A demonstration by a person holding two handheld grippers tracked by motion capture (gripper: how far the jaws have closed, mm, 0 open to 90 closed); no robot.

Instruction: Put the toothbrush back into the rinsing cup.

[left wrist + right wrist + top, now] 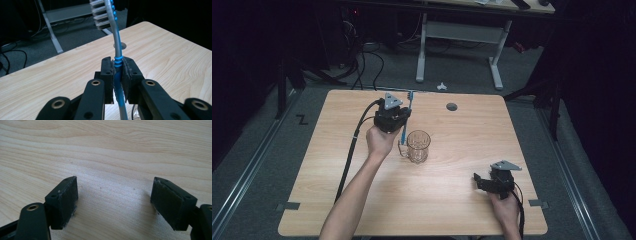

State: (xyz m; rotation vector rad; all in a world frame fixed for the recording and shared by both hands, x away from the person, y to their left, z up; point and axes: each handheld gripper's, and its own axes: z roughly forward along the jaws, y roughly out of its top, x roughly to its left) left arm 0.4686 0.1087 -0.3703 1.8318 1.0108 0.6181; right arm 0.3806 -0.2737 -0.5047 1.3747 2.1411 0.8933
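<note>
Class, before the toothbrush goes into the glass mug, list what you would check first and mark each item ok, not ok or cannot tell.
1. Left gripper clamps the toothbrush handle: ok.
2. Bristle end up, handle end down: ok.
3. Glass mug upright: ok.
4. Mug empty: cannot tell.
5. Toothbrush lined up over the mug's mouth: not ok, it hangs beside the handle side.
6. Right gripper open and away from the mug: ok.

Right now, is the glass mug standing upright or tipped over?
Upright. In the high view the glass mug stands on the table with its round mouth facing up and its handle at the side.
</note>
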